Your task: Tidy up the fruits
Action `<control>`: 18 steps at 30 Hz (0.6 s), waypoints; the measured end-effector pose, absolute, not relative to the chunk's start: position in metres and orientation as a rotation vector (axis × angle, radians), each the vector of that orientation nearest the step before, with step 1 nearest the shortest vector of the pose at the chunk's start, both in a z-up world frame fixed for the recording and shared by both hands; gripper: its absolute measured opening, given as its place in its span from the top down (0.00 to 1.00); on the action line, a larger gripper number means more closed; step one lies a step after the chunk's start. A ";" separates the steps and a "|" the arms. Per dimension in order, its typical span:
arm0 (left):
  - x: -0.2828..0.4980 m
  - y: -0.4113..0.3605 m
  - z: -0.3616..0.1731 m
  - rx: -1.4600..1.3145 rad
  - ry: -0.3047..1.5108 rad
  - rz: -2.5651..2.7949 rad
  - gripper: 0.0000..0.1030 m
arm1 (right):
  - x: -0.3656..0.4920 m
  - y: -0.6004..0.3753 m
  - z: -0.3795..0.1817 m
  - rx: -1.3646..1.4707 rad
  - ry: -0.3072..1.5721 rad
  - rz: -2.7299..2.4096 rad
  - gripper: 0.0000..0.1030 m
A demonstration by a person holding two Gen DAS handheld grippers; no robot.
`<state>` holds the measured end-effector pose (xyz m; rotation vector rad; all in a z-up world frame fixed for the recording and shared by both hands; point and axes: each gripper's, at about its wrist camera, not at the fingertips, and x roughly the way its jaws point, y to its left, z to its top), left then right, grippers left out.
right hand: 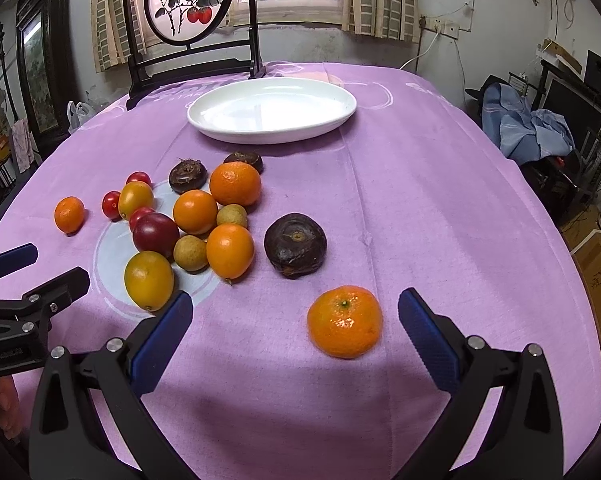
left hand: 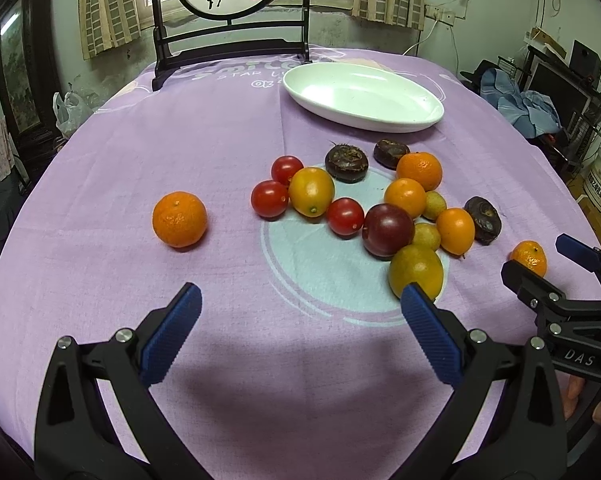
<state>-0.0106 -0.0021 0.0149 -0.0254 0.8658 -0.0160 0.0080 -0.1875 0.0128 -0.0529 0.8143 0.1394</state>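
Observation:
A heap of mixed fruit (left hand: 380,204) lies mid-table on the purple cloth: red cherry tomatoes, oranges, a dark plum, brown water chestnuts. It also shows in the right wrist view (right hand: 196,224). A white oval plate (left hand: 362,96) (right hand: 272,110) stands empty behind it. One mandarin (left hand: 179,219) lies apart at the left. Another mandarin (right hand: 344,322) lies between the fingers of my right gripper (right hand: 296,320), which is open and not touching it. My left gripper (left hand: 300,312) is open and empty, hovering near a yellow-green fruit (left hand: 415,270).
A dark wooden stand with a round painted screen (left hand: 230,12) (right hand: 190,20) stands at the table's back edge. The table edge falls off to the right, with clutter and blue cloth (right hand: 528,120) beyond. Each gripper shows in the other's view (left hand: 560,276) (right hand: 24,280).

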 end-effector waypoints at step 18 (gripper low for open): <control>-0.012 -0.002 0.017 -0.028 0.864 -0.023 0.02 | 0.005 -0.187 0.014 -0.057 0.814 0.143 0.01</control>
